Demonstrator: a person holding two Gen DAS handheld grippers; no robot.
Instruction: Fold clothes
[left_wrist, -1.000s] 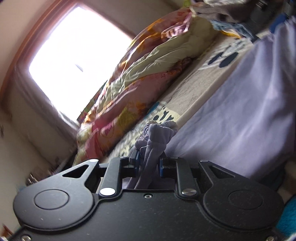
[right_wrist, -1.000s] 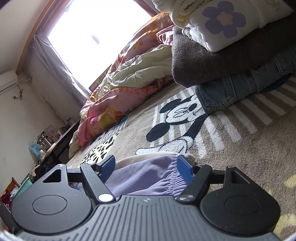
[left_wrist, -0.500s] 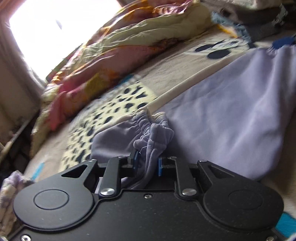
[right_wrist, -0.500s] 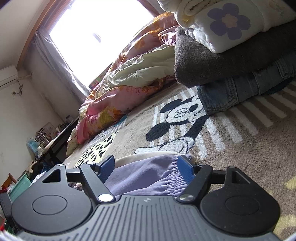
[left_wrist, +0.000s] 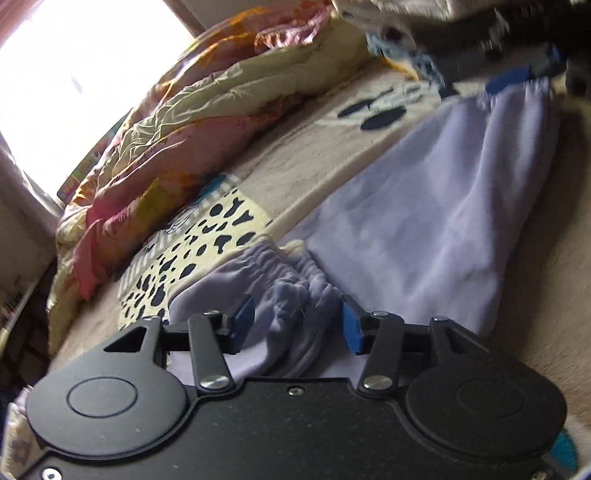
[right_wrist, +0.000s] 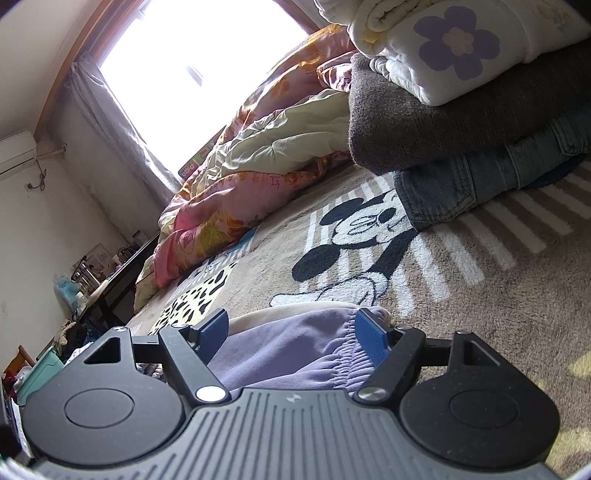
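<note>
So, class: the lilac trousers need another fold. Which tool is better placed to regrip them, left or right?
Probably the left tool: it is open around the bunched cuffs of the lilac trousers. The right tool, also open, straddles the flat waistband, harder to pinch.

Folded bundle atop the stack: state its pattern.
White bundle with a purple flower that has a peach centre; clearest in the right wrist view.

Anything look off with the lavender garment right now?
Yes: the lavender garment's elastic end sits bunched and crumpled between the open left hand-held gripper's fingers, not laid flat like the rest.
</note>
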